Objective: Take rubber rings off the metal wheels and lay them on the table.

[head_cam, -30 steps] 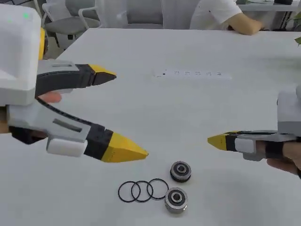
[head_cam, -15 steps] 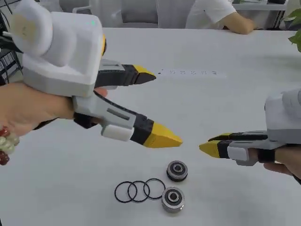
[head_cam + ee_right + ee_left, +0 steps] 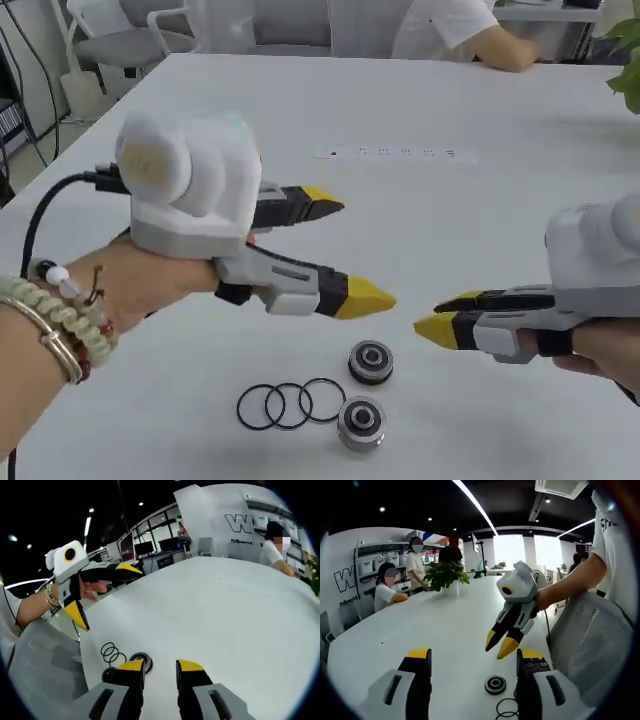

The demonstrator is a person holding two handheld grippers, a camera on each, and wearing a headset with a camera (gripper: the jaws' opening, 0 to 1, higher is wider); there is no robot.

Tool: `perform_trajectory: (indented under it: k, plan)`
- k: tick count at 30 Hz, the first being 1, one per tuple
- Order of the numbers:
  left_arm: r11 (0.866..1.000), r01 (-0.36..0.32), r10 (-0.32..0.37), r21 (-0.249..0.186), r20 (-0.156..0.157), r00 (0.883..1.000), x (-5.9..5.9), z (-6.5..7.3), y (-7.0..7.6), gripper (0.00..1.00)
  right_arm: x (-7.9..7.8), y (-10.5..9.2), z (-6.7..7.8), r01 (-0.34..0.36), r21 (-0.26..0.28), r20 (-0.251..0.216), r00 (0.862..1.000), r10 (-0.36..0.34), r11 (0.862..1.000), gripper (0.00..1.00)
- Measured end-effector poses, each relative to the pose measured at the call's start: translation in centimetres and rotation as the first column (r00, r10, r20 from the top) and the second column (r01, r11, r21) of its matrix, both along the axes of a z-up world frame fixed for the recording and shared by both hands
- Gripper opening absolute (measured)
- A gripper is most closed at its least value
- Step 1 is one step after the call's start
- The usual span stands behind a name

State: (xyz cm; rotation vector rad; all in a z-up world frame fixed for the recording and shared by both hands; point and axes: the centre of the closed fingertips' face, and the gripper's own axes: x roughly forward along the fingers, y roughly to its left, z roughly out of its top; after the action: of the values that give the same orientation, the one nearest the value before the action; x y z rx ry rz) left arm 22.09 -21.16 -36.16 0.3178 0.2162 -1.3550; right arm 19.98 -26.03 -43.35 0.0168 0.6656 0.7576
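Both tools are up off the white worktop [image 3: 450,220] right now, tips pointing at each other across the parts. The left hand-held gripper [image 3: 355,252], white body with black jaws and yellow tips, is spread wide, one jaw high, one low, nothing between them. You can see beaded bracelets [image 3: 60,320] on the wrist behind it.

The right hand-held gripper [image 3: 440,315] hovers opposite. Its jaws are parted only a little and carry nothing. From the left gripper view it hangs in the air above the parts [image 3: 497,647].

Down on the worktop, below and between the two sets of tips, sit two small round metal wheels. The farther wheel [image 3: 371,361] shows a dark outer band; the nearer wheel [image 3: 361,421] looks bare silver, though I can't be sure from here. Just left of them lie three thin black rubber rings [image 3: 290,404], flat in an overlapping row like chain links. The last ring reaches right up to the nearer wheel.

The right gripper view has the rings [image 3: 111,652] and a wheel [image 3: 141,661] just ahead of its own jaws.

Farther back, a white socket strip [image 3: 395,153] lies flat on the worktop.
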Motion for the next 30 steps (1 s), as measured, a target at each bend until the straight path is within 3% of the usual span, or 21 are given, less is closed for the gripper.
perform_trajectory:
  k: [6,9,12,17,21,24,27,30]
  plan:
    - [0.999,0.001,0.0,0.033,-0.049,0.999,-0.9,-3.4,0.2,0.59,-0.4,0.2,-0.6,-0.021,-0.016,-0.013,1.0,0.02,1.0,0.22]
    - [0.995,0.028,-0.024,0.095,-0.042,0.999,-1.7,-5.1,0.2,0.57,-0.5,0.4,-1.0,-0.037,-0.028,-0.017,0.999,0.036,0.999,0.22]
    - [0.993,0.036,-0.031,0.113,-0.047,0.998,-1.8,-6.0,0.1,0.54,-0.6,0.5,-1.3,-0.046,-0.033,-0.015,0.999,0.045,0.998,0.23]
    - [0.99,0.028,-0.021,0.136,-0.049,0.999,-1.6,-7.0,0.3,0.46,-0.8,0.8,-1.9,-0.083,-0.057,-0.016,0.996,0.082,0.995,0.25]
    - [0.991,0.021,-0.013,0.13,-0.064,0.998,-1.5,-7.4,0.2,0.4,-0.9,0.8,-2.5,-0.103,-0.077,-0.017,0.995,0.102,0.992,0.26]
    - [0.993,0.032,-0.023,0.117,-0.082,0.996,-2.0,-7.6,-0.3,0.32,-1.1,1.2,-2.8,-0.118,-0.083,-0.017,0.993,0.117,0.99,0.27]
    - [0.99,0.055,-0.046,0.133,-0.068,0.997,-2.5,-7.9,-0.7,0.27,-1.4,1.8,-3.2,-0.143,-0.097,-0.021,0.99,0.141,0.985,0.27]
    - [0.989,0.056,-0.046,0.137,-0.076,0.996,-2.6,-8.3,-0.9,0.25,-1.6,1.8,-4.1,-0.17,-0.132,-0.034,0.985,0.167,0.976,0.26]
